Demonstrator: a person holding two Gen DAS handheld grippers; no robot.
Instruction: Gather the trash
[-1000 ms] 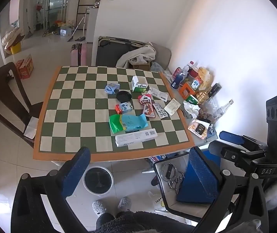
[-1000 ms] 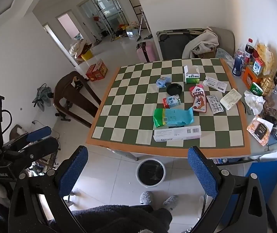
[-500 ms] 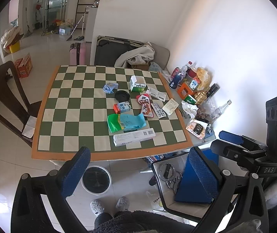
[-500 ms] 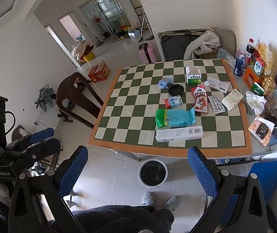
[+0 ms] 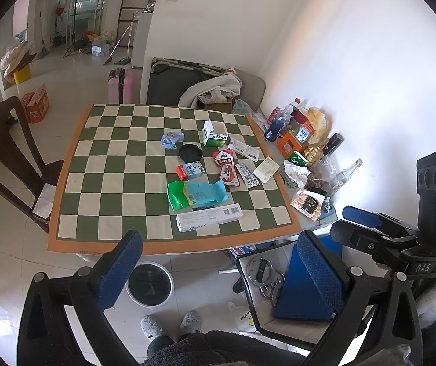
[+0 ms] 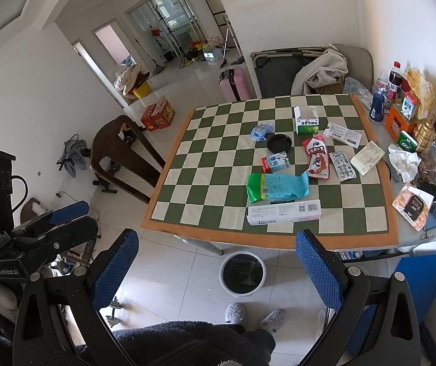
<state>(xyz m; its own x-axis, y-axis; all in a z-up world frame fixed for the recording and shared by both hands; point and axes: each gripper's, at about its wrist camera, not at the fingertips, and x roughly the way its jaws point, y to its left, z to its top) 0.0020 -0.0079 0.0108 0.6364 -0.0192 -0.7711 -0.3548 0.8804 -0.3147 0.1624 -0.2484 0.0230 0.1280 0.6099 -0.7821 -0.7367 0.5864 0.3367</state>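
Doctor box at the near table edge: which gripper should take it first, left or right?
Right, marginally. In its view the long white box sits between the open right gripper fingers' line; in the left gripper view it lies similarly centred. Both are open, empty and short of the table.

The long white cardboard box at the near edge of the checkered surface reads "Doctor". The black body of the right claw carries "DAS". The small green box at the far right reads "GGG".

A: Bright daylight fills both views, and the white wall on the right is washed out with glare.

B: Shadows are soft. The tablecloth is sharp, but straight lines bow near the edges, and a black ring cuts off the corners. The floor shines.
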